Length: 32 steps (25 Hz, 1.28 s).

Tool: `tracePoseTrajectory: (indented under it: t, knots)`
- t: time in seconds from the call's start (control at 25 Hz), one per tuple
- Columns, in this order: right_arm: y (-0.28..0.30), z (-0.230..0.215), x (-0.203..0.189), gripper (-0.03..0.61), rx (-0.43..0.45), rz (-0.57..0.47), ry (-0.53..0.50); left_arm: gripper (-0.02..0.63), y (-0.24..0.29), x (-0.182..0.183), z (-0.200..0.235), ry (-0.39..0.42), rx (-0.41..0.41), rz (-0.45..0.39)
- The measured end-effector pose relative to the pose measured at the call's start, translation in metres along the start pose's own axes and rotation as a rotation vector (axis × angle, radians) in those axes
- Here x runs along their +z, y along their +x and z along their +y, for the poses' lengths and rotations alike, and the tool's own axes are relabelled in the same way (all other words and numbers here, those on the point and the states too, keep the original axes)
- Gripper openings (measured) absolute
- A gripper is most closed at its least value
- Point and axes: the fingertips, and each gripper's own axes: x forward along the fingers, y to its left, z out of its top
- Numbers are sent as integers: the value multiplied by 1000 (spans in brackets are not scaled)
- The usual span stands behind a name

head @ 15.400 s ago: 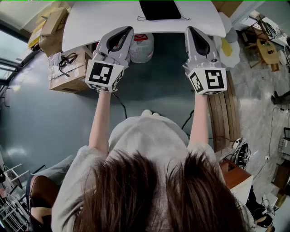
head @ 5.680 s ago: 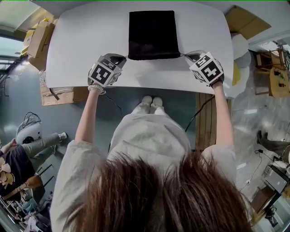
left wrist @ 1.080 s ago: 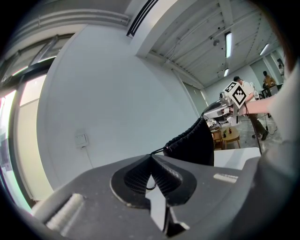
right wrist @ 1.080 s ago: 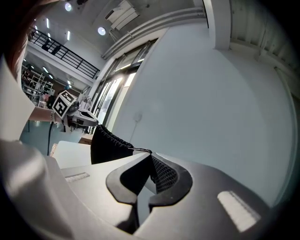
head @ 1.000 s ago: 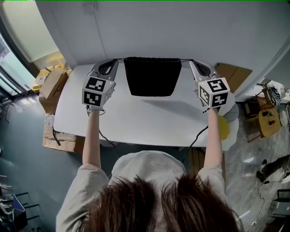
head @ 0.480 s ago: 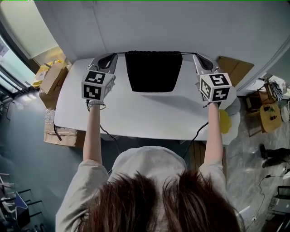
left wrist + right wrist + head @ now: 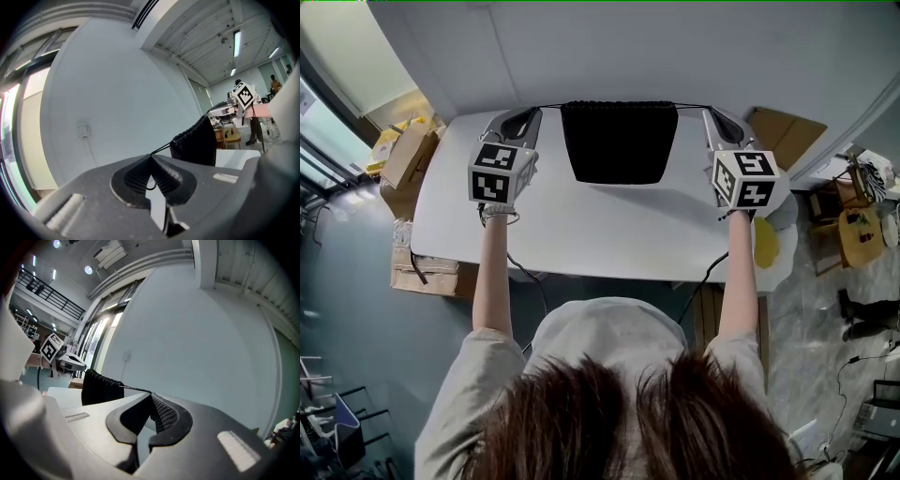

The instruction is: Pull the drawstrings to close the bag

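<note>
A black drawstring bag [image 7: 619,141] hangs in the air above the white table [image 7: 581,234], its gathered mouth on top. A thin cord runs level from each top corner to a gripper. My left gripper [image 7: 523,114] is shut on the left drawstring [image 7: 161,148], which leads to the bag [image 7: 194,143]. My right gripper [image 7: 716,114] is shut on the right drawstring [image 7: 133,389], pulled taut from the bag [image 7: 98,386]. Each gripper view shows the other gripper beyond the bag: the right gripper [image 7: 243,96] and the left gripper [image 7: 51,348].
A plain wall stands right behind the bag. Cardboard boxes [image 7: 408,155] are stacked left of the table, and another box [image 7: 778,127] and a yellow object [image 7: 764,242] lie to its right. A cable [image 7: 530,281] hangs below the table's near edge.
Both grippers stay shut on the cords with the bag stretched between them. Only the head view has shifted slightly, so the bag sits a little higher in the picture.
</note>
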Motion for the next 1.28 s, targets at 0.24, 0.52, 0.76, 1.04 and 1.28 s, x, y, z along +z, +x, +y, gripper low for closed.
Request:
tracePoseTrajectory:
  t: [0.24, 0.52, 0.76, 1.04, 1.28]
  knots:
    - [-4, -2, -1, 12, -28, 1, 9, 0, 1, -6, 2, -35, 6, -2]
    - [-5, -1, -1, 12, -50, -2, 18, 0, -3, -10, 7, -94, 26, -9]
    - [-4, 1, 0, 12, -75, 0, 32, 0, -6, -10, 13, -136, 49, -19]
    - [-4, 0, -1, 12, -99, 2, 55, 0, -7, -14, 17, -168, 56, -15]
    - [-7, -5, -4, 12, -124, 5, 72, 0, -7, -15, 15, -170, 57, -13]
